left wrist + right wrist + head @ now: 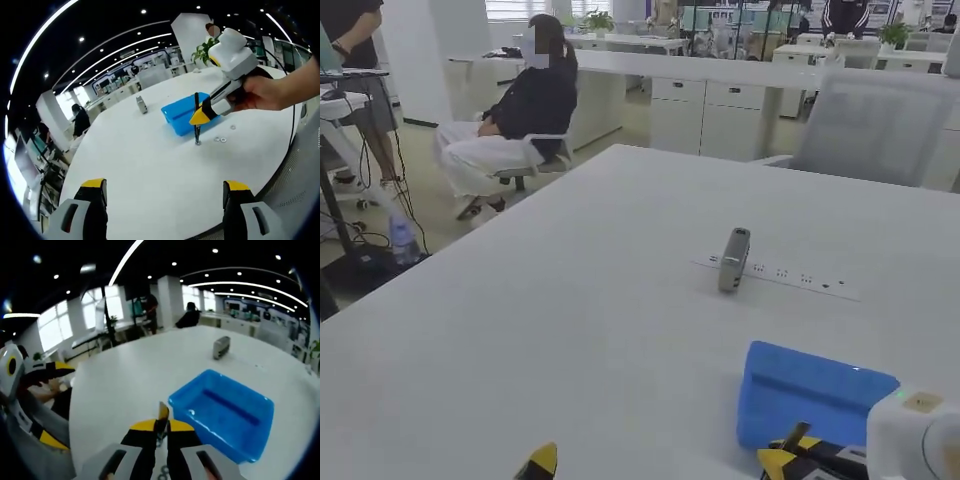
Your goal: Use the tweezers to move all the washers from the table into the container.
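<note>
In the left gripper view, the left tongs [164,185] stand wide apart at the bottom, over the white surface [140,160]. Right of centre sits the blue container [172,119]. Beside it, the right tongs [201,116] clamp the tweezers [197,132] upright. Washers [220,139] lie just right.

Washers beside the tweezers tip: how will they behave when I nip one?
The washers look small, thin and flat, so probably light and unlikely to roll. On the smooth table they may skid away from the tweezers tips.
</note>
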Available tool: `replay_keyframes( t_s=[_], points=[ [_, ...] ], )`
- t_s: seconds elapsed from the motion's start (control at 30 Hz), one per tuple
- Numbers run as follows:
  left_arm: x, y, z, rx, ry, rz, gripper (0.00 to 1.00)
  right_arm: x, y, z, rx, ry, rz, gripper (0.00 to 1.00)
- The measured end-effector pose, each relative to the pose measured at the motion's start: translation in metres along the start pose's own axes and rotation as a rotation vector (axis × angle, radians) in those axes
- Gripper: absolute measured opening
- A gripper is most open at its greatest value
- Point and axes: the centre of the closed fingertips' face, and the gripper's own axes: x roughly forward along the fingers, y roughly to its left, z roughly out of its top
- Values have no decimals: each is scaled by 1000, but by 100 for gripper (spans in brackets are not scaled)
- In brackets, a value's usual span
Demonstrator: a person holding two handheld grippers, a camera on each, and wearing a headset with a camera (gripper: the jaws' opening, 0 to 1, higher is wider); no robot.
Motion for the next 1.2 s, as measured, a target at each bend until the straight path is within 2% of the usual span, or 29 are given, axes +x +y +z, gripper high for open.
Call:
replay_keyframes(
  t_s=[0.1,0.23,0.47,0.7,0.87,1.1,1.2],
  points=[
    [0,0,0,2,0,0,99,0,0,0,17,10,2,3],
    [0,1,0,1,1,3,99,-5,2,4,1,12,-5,3],
    [0,0,0,4,3,2,99,-18,5,24,-37,-13,-8,2],
    [1,0,-1,7,8,1,99,-30,1,50,-66,-46,-21,2],
    [1,-1,-2,9,10,-2,99,-32,-9,65,-82,-74,-43,2],
    [2,-1,-4,14,23,-3,99,-26,-29,75,-83,-99,-89,2],
    [2,-1,-5,19,27,-3,99,-18,-39,75,-92,-94,-111,2]
  ],
)
